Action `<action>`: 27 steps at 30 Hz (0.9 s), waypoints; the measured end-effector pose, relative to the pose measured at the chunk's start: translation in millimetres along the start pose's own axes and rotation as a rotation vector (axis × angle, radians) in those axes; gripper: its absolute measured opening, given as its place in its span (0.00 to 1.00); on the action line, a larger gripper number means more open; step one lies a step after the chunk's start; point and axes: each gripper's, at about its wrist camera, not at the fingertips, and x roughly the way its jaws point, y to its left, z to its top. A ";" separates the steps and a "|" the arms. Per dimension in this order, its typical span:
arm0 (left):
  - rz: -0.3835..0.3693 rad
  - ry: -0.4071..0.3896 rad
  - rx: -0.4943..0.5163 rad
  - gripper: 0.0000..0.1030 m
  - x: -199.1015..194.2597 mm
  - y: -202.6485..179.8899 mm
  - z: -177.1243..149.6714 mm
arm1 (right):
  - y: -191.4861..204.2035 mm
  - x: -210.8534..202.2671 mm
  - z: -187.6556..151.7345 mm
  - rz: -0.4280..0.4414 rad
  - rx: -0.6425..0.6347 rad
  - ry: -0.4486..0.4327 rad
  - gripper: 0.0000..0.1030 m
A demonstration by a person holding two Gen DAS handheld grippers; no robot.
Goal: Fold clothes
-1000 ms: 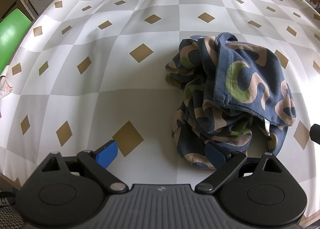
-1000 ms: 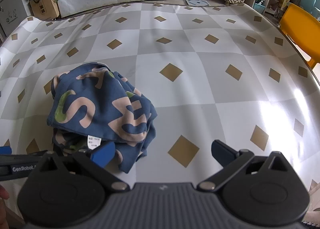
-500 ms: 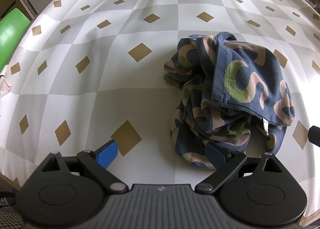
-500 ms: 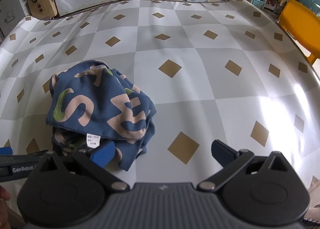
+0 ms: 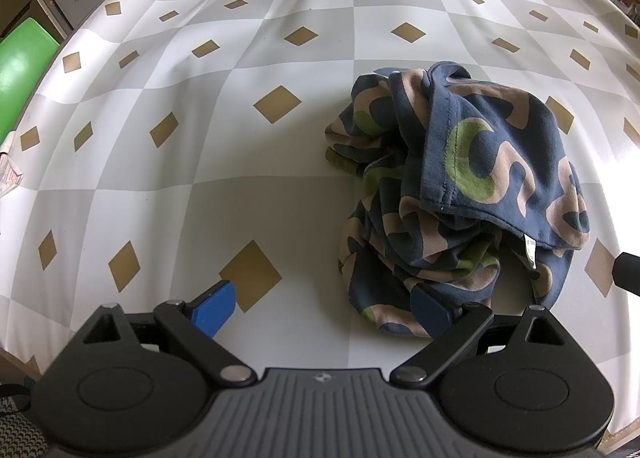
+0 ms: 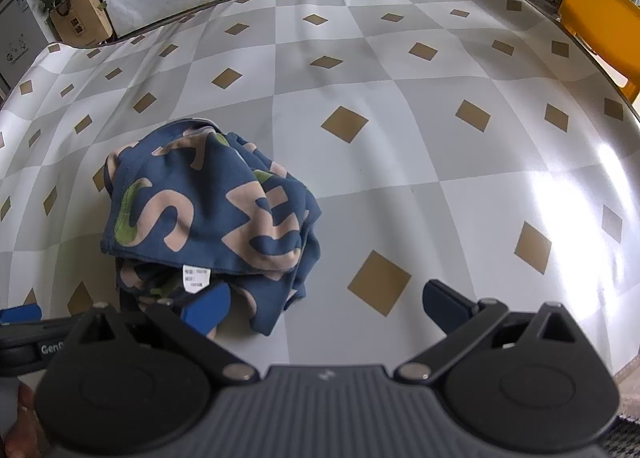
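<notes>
Your left gripper (image 5: 322,306) and right gripper (image 6: 328,304) both gape, empty; the crumpled navy letter-printed garment (image 5: 472,194) lies between them, touching each inner fingertip.

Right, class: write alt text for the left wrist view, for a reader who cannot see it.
A crumpled navy garment with tan and green letters lies in a heap on a grey and white checked tablecloth. The open left claw sits low at its near edge, one blue fingertip against the cloth.
</notes>
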 end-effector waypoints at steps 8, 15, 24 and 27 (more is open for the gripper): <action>0.002 0.003 0.002 0.92 1.4 -1.0 0.1 | -0.4 0.6 0.4 0.008 0.003 0.005 1.00; 0.006 0.005 0.003 0.92 2.5 -2.9 0.2 | -0.6 -3.0 0.0 0.095 0.017 0.008 0.98; 0.007 0.007 0.007 0.92 3.8 -2.6 0.3 | 0.9 -8.9 1.0 0.111 0.013 -0.025 0.93; 0.008 0.006 0.007 0.92 4.3 -2.8 0.2 | 0.5 -9.4 1.3 0.116 0.016 -0.028 0.90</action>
